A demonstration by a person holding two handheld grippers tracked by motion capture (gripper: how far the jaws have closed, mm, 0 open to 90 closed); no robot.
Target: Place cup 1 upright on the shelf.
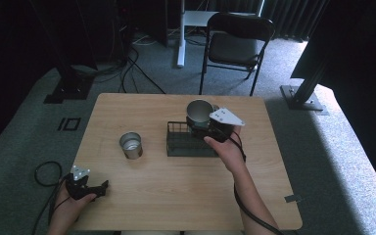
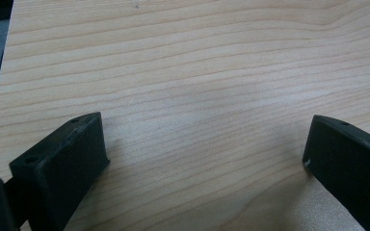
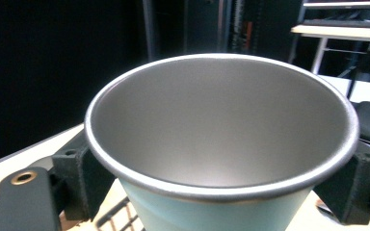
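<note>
We are holding the metal cup [image 3: 221, 139] in our right gripper [image 1: 210, 128], fingers [image 3: 79, 175] closed against its pale blue outer wall just under the rim, above the wire rack [image 1: 188, 142]. It is looking light, rigid and slick, so a low grip is seeming safer. Our left gripper [image 2: 204, 159] is resting wide open and empty near the bench [image 1: 176, 196] edge, leaving ample room around the second cup [image 1: 130, 145].

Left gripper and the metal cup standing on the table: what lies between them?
Bare table in the high view, between left gripper and metal cup.
</note>
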